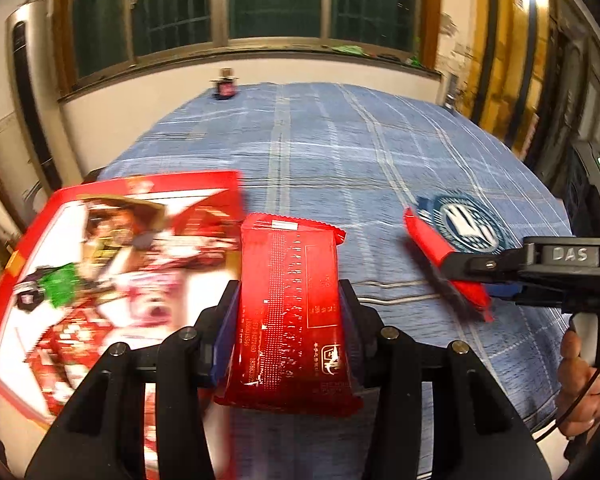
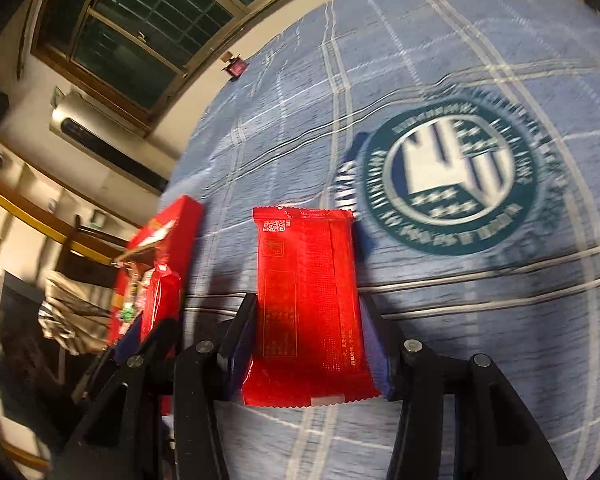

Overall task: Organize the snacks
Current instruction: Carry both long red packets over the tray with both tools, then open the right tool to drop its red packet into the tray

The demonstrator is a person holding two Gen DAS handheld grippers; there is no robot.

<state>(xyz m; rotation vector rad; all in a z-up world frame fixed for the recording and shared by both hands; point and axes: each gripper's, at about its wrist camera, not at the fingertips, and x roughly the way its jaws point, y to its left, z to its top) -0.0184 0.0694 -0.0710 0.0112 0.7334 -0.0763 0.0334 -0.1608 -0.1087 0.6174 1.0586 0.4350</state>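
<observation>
My left gripper point(image 1: 290, 300) is shut on a red snack packet point(image 1: 292, 312) and holds it above the blue checked cloth point(image 1: 340, 152), just right of a large red snack box point(image 1: 100, 280). My right gripper point(image 2: 308, 312) is shut on a second red snack packet point(image 2: 308, 300) over the cloth, near a round blue emblem point(image 2: 456, 172). In the left wrist view the right gripper point(image 1: 456, 276) shows at the right, gripping its red packet point(image 1: 432, 244) edge-on. In the right wrist view the red box point(image 2: 156, 264) and the left gripper's packet point(image 2: 160, 304) show at the left.
A small dark jar point(image 1: 225, 87) stands at the cloth's far edge below the windows. A white air conditioner point(image 1: 20, 112) stands at the left wall. A crumpled silvery bag point(image 2: 68, 312) lies beyond the box at the left. A hand point(image 1: 584, 384) holds the right gripper.
</observation>
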